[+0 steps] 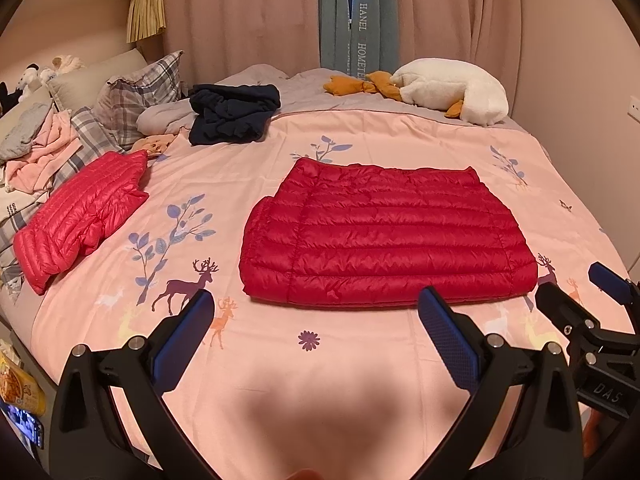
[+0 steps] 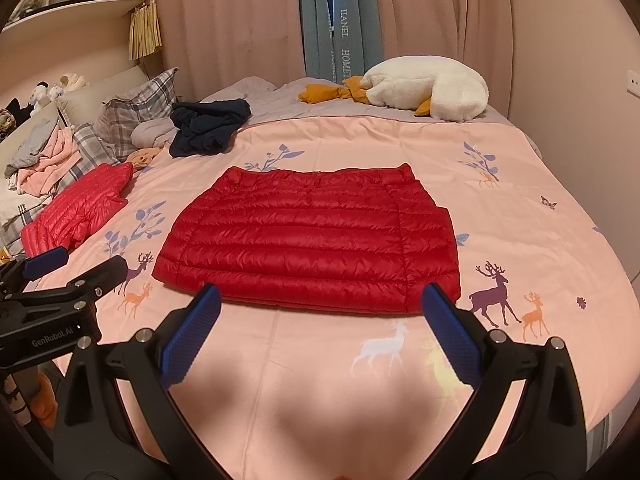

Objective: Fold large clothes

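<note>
While the folded red jacket (image 1: 384, 236) hides its sleeves | left gripper (image 1: 316, 320) and right gripper (image 2: 320, 312) gape wide, empty | second jacket (image 1: 80, 216), dark clothes (image 1: 232, 114) lie apart.

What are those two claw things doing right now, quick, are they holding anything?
Left hand-held gripper: open, holding nothing, above the bedspread near the red jacket.
Right hand-held gripper: open, holding nothing.

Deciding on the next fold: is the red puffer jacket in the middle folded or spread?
Folded. The red puffer jacket lies as a compact rectangle, no sleeves sticking out, layered edges along its near side.
</note>
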